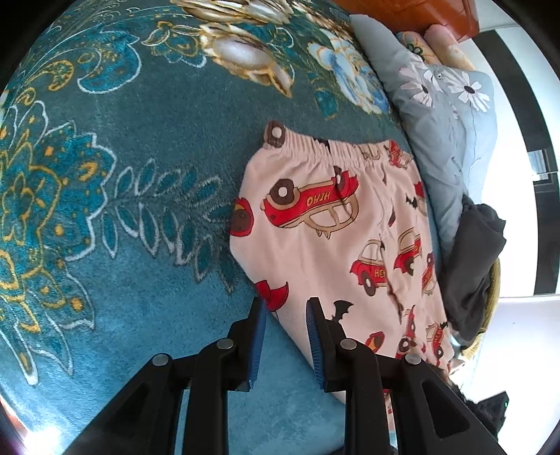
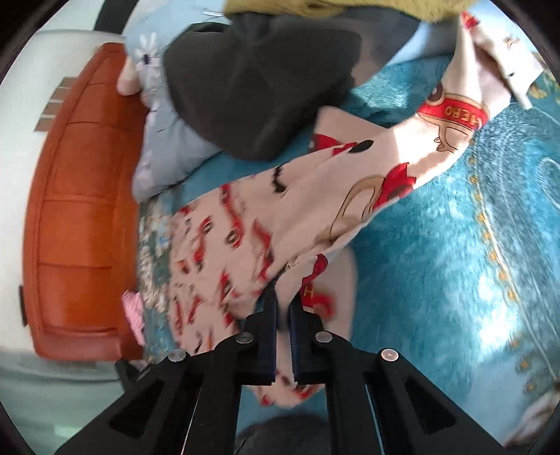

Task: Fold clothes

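**Car-print trousers on bed: right gripper clamped on cloth, left gripper apart at the edge**

Count of garments in view: one pair of pink car-print trousers (image 1: 336, 224), one dark grey garment (image 1: 472, 266), one yellow-green cloth (image 2: 336, 5) seen only as a strip at the top of the right wrist view. Grippers: two. Pillows: two, both grey-blue with white daisies (image 1: 441, 115), lying one against the other. One orange-brown headboard (image 2: 80, 210).

Trousers lie on the teal floral blanket (image 1: 140, 157), elastic waistband (image 1: 329, 148) toward the pillows, legs running back toward the cameras. Print: red cars lettered "HERO", black bats.

Left gripper (image 1: 285, 304): jaws apart, blue pads (image 1: 258, 336) visible. The near edge of the trousers passes between the fingertips; the pads do not press on it. One finger sits over the blanket, the other over the pink cloth.

Right gripper (image 2: 283, 297): jaws have just been closing and now stand nearly together, with a fold of the trousers pinched between them. Cloth rises off the blanket from the pinch point and drapes away in a ridge. Left half of this view is blurred.

Dark grey garment is bunched against the pillows, just beside the trousers, and touches them in the right wrist view. Small pink knitted item (image 2: 134, 311) lies by the headboard; identity not clear.

Containers: none identifiable; a yellowish woven-looking edge (image 1: 493, 297) shows beneath the dark garment, too little visible to tell.
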`<state>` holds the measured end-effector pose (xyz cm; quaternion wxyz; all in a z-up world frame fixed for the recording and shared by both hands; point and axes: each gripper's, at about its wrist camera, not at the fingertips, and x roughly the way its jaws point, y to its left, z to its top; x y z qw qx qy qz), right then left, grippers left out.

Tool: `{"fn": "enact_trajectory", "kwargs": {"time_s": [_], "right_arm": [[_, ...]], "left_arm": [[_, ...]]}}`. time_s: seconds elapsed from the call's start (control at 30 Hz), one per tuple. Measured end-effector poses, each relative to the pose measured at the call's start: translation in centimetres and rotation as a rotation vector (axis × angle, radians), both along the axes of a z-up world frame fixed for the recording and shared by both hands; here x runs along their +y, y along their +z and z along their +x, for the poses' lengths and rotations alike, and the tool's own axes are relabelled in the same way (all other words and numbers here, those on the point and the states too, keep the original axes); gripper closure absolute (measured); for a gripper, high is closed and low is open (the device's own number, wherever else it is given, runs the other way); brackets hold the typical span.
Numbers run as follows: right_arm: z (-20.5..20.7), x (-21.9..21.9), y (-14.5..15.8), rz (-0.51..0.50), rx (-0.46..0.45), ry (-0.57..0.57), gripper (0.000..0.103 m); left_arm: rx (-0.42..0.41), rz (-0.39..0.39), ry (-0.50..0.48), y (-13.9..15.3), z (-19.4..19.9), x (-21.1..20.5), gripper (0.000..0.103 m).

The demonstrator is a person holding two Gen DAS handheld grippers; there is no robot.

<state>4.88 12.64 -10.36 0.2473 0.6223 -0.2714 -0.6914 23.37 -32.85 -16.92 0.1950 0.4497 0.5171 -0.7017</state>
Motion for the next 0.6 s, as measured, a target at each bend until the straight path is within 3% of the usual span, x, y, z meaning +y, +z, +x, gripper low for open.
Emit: {"fn": "enact_trajectory", "kwargs": {"time_s": [0.2, 0.27, 0.4, 0.6], "right_arm": [[2.4, -3.4, 3.8, -0.021, 0.036, 0.065, 0.097], [2.4, -5.1, 5.6, -0.03, 0.091, 0.09, 0.097], [0.2, -9.0, 8.7, 0.05, 0.215, 0.191, 0.097], [-4.8, -16.0, 5.8, 0.115, 0.204, 0.234, 0.097]], "left_arm": [[0.02, 0.013, -0.005, 0.0, 0.0, 0.0, 0.077], [0.027, 0.016, -0.003, 0.1, 0.0, 0.0, 0.077], [0.04, 0.015, 0.01, 0.5, 0.1, -0.3, 0.077], [0.042, 0.013, 0.009, 0.7, 0.4, -0.4, 0.076]]}}
